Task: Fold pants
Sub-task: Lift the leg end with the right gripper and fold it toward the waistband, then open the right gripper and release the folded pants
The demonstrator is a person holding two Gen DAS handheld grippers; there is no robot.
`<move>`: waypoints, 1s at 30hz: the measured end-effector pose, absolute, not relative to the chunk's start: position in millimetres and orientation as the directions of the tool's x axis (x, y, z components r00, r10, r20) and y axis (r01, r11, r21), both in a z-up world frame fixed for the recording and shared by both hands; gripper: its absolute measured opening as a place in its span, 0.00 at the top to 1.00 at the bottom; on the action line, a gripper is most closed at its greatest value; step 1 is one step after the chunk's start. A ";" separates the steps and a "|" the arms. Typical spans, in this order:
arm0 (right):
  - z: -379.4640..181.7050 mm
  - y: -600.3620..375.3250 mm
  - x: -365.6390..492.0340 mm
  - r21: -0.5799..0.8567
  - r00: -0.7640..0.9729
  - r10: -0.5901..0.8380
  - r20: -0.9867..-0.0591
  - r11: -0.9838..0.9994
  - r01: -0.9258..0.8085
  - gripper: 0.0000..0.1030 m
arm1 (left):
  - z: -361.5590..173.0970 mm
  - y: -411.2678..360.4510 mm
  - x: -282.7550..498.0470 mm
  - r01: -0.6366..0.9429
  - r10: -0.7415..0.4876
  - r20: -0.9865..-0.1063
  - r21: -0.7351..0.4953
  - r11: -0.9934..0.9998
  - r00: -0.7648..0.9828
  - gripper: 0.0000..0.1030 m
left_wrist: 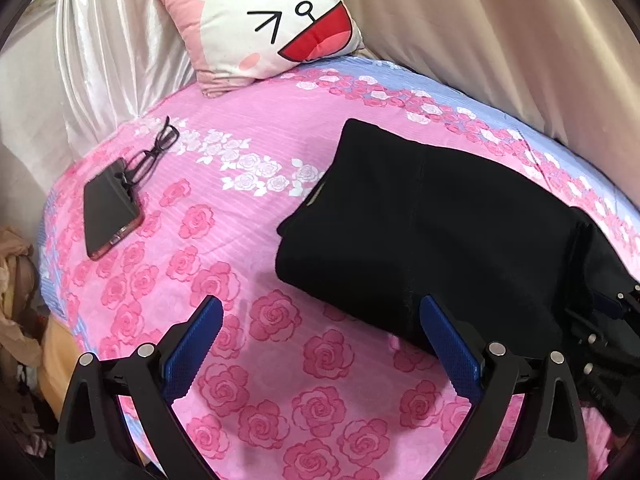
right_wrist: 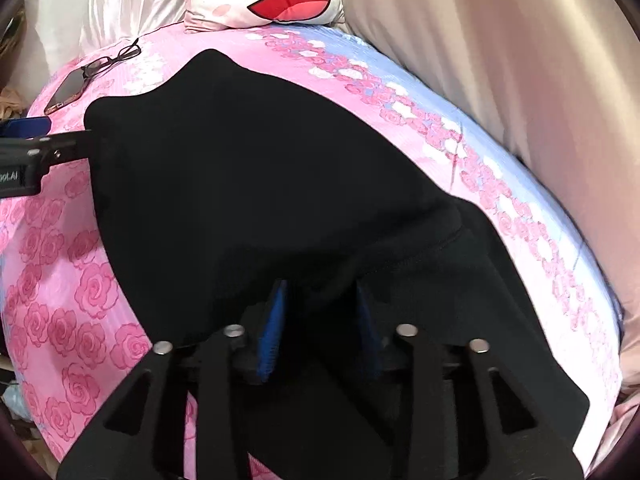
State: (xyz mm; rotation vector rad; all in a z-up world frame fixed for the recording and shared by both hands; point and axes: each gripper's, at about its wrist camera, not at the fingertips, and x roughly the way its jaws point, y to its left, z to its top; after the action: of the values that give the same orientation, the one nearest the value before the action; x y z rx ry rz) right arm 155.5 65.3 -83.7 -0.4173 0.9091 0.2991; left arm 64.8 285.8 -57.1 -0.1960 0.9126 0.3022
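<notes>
Black pants (left_wrist: 432, 224) lie folded on the pink rose-print bedsheet (left_wrist: 248, 240), right of centre in the left wrist view. They fill the middle of the right wrist view (right_wrist: 248, 184). My left gripper (left_wrist: 320, 312) is open and empty, just off the pants' near left edge. My right gripper (right_wrist: 320, 296) has its blue pads closed on a bunched fold of the pants at their near edge. The right gripper also shows at the right edge of the left wrist view (left_wrist: 616, 320). The left gripper shows at the left edge of the right wrist view (right_wrist: 24, 152).
A dark phone (left_wrist: 110, 216) and black glasses (left_wrist: 154, 152) lie on the sheet at the left. A cartoon-face pillow (left_wrist: 264, 20) leans at the head of the bed. Satin curtains (left_wrist: 500, 40) hang behind. Clutter (left_wrist: 16, 280) sits beyond the bed's left edge.
</notes>
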 end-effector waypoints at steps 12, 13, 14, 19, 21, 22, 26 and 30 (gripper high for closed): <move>-34.8 -39.0 95.8 -0.141 0.655 0.012 -0.756 0.973 -0.181 0.26 | -71.3 344.9 92.8 -0.395 0.052 -0.823 -0.215 0.893 0.566 0.05; -32.6 -55.0 89.7 -0.141 0.655 -0.018 -0.756 0.981 -0.136 0.26 | -75.7 348.5 98.7 -0.397 0.041 -0.827 -0.226 0.889 0.561 0.06; -30.7 -65.6 86.0 -0.144 0.655 -0.038 -0.755 0.984 -0.109 0.26 | -78.7 350.0 103.1 -0.395 0.029 -0.827 -0.238 0.887 0.562 0.06; -29.7 -117.0 65.3 -0.154 0.628 -0.136 -0.766 0.988 0.027 0.26 | -91.0 345.6 123.3 -0.397 0.063 -0.840 -0.187 0.899 0.539 0.05; -29.8 -133.0 61.1 -0.147 0.623 -0.158 -0.766 0.987 0.069 0.26 | -92.1 339.1 128.5 -0.393 0.088 -0.840 -0.155 0.906 0.535 0.06; -30.2 -138.0 59.4 -0.143 0.622 -0.163 -0.766 0.986 0.082 0.26 | -92.1 335.6 130.5 -0.391 0.095 -0.840 -0.146 0.909 0.534 0.07; -31.7 -161.4 51.9 -0.121 0.617 -0.181 -0.766 0.983 0.138 0.26 | -88.5 329.3 133.2 -0.350 0.054 -0.832 -0.172 0.921 0.552 0.30; -33.5 -179.5 46.8 -0.103 0.615 -0.195 -0.764 0.978 0.183 0.25 | -82.5 329.9 132.1 -0.326 -0.005 -0.821 -0.233 0.916 0.571 0.66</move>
State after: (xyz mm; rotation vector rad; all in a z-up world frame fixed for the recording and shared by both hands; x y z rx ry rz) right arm 46.8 -179.5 -33.5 -0.0154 0.8819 -0.2178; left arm 132.1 329.9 -82.5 -0.3821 0.9503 0.1936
